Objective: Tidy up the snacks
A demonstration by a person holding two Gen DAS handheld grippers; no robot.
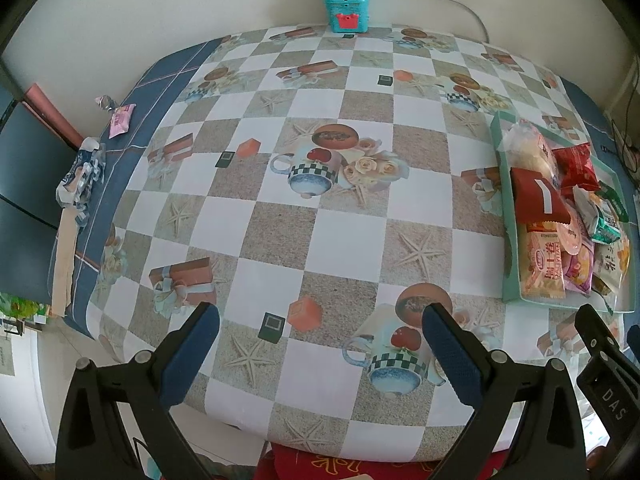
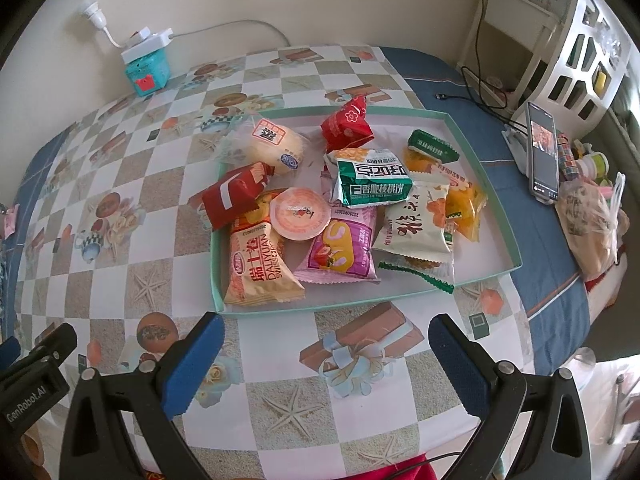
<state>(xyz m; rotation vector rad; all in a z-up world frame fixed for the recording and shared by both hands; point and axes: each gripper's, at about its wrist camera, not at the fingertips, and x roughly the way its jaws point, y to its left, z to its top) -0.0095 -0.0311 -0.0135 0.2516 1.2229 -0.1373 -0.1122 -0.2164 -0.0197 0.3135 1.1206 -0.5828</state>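
Right wrist view shows the snacks (image 2: 320,200) piled in the green tray (image 2: 504,216) on the bench (image 2: 280,360). Both your right claw (image 2: 326,364) and left claw (image 1: 320,352) are spread wide, holding nothing. One pink packet (image 1: 121,119) lies far left (edge of bench); go slowly if you reach.

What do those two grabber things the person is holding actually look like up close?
Both look alike. The left gripper and the right gripper each have black plastic arms with silver rivets and two fingers faced with textured blue pads. White lettering on a black side piece reads GenRobot.AI.
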